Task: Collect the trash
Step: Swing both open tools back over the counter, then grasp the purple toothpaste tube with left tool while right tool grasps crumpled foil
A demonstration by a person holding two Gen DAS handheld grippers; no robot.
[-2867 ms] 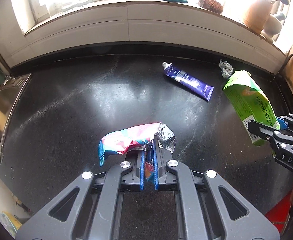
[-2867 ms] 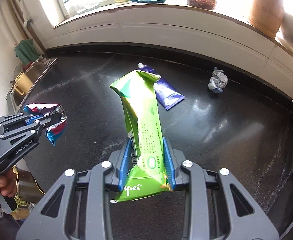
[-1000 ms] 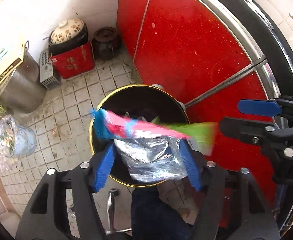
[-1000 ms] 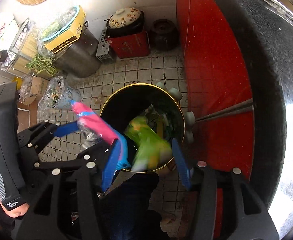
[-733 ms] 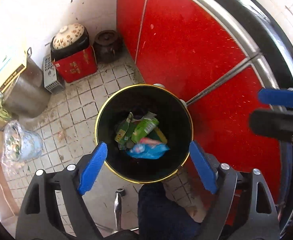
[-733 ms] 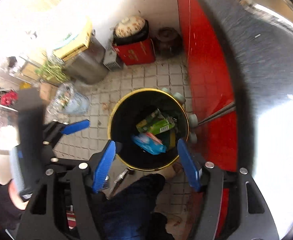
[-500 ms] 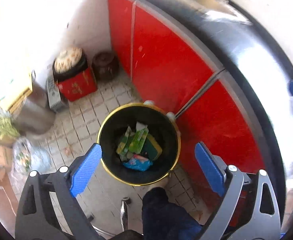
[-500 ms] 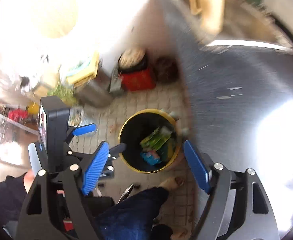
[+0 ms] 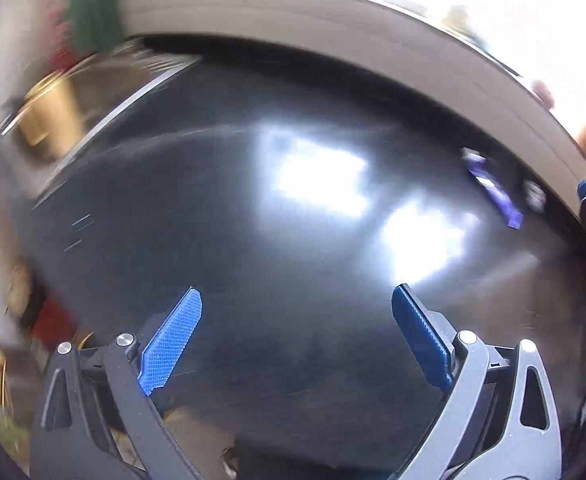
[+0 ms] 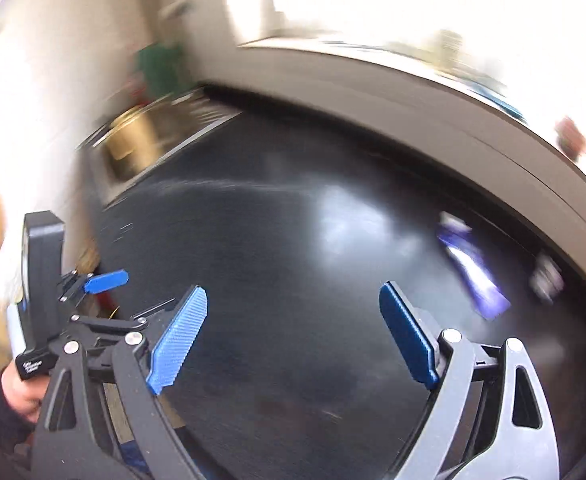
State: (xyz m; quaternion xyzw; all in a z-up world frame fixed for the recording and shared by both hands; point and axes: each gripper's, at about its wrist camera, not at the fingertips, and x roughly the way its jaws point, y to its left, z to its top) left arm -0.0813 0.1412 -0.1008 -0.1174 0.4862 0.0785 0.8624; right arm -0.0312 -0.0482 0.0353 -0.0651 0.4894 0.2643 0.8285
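Blue tube (image 9: 493, 186) lies on the black worktop (image 9: 253, 240) near its back edge, toward the right end; a small crumpled wad (image 9: 535, 196) sits just beside it, closer to the right end. Both are motion-blurred.

Left gripper (image 9: 297, 344) — jaws spread wide, nothing between the blue pads, nothing touched. Right gripper (image 10: 293, 344) — same, jaws wide apart and holding nothing. Both are over the front part of the worktop, well apart from the tube.

Right wrist view only: the left gripper's body and the hand (image 10: 17, 392) holding it, at the left edge. Left wrist view only: a sliver of the right gripper's blue fingertip at the right edge. Sink (image 10: 153, 136) with a brass-coloured pot (image 9: 49, 120) at the worktop's left end — seen in both.
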